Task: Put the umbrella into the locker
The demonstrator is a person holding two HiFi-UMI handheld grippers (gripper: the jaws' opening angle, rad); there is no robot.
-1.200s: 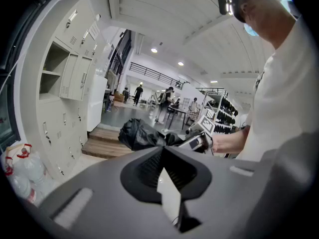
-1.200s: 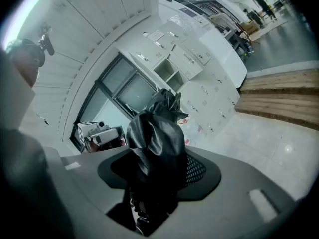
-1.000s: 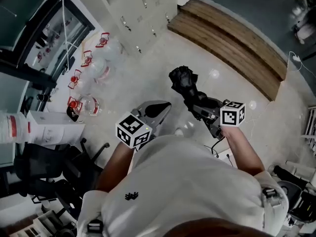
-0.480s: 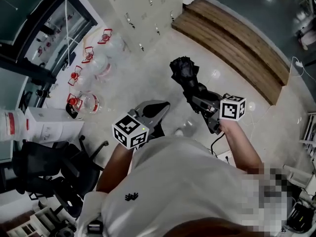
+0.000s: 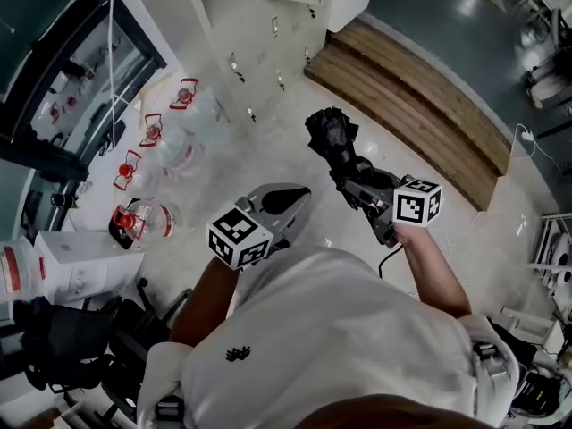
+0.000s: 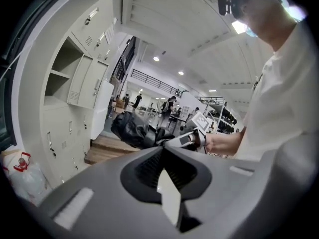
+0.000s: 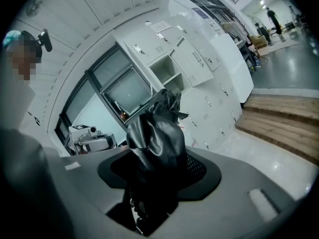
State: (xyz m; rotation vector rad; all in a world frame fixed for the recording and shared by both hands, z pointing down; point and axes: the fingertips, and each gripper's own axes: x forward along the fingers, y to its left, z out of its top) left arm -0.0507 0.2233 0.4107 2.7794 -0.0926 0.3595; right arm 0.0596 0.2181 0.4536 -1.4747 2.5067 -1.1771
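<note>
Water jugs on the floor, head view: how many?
4, in a line at left: farthest jug, second jug, third jug, nearest jug. More may be hidden.

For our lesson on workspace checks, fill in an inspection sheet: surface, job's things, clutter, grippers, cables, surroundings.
Surface: pale glossy tiled floor.
Job's things: black folded fabric umbrella; white metal lockers, one compartment open.
Clutter: clear plastic water jugs with red handles, white cardboard box, black office chair.
Grippers: right gripper jaws shut on umbrella; left gripper jaws together, empty.
Cables: white cable at right; dark cable near the person.
Surroundings: brown wooden steps beside lockers.
</note>
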